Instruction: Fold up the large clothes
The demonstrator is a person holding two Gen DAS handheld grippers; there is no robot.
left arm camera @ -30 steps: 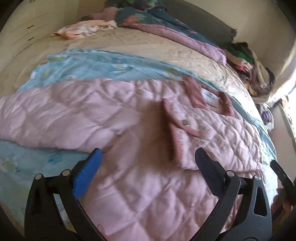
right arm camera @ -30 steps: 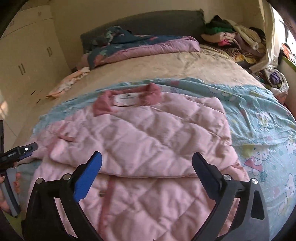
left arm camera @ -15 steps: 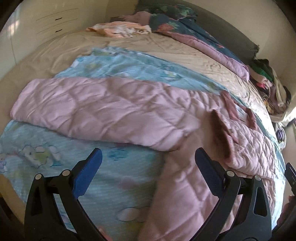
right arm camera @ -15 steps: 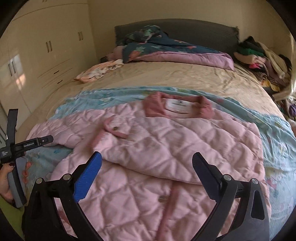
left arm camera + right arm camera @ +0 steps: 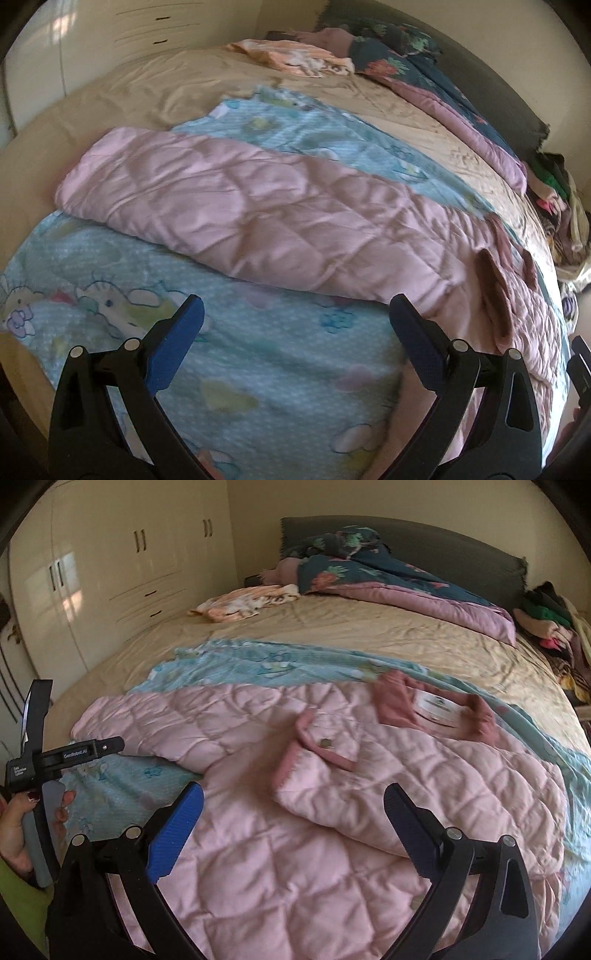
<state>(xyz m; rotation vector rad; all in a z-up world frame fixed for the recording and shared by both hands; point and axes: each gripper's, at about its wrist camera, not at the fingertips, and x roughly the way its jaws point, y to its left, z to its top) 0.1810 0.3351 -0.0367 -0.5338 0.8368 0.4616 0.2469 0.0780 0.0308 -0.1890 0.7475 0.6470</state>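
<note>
Swung left off the jacket [image 5: 332, 775] body toward the outstretched sleeve [image 5: 229, 206] on the bed [image 5: 332, 642], both grippers' jaws wide and empty, sleeve fold likely next.

**Clear bedding around the jacket, clutter at the far edges**

The pink quilted jacket [image 5: 280, 812] lies flat on the light blue cartoon-print blanket [image 5: 258, 369]. Beyond the jacket, bare beige sheet [image 5: 369, 635] is open. Farther off lie a peach cloth [image 5: 243, 605], a dark floral quilt [image 5: 388, 579], and a heap of clothes [image 5: 554, 627] to its right.
</note>
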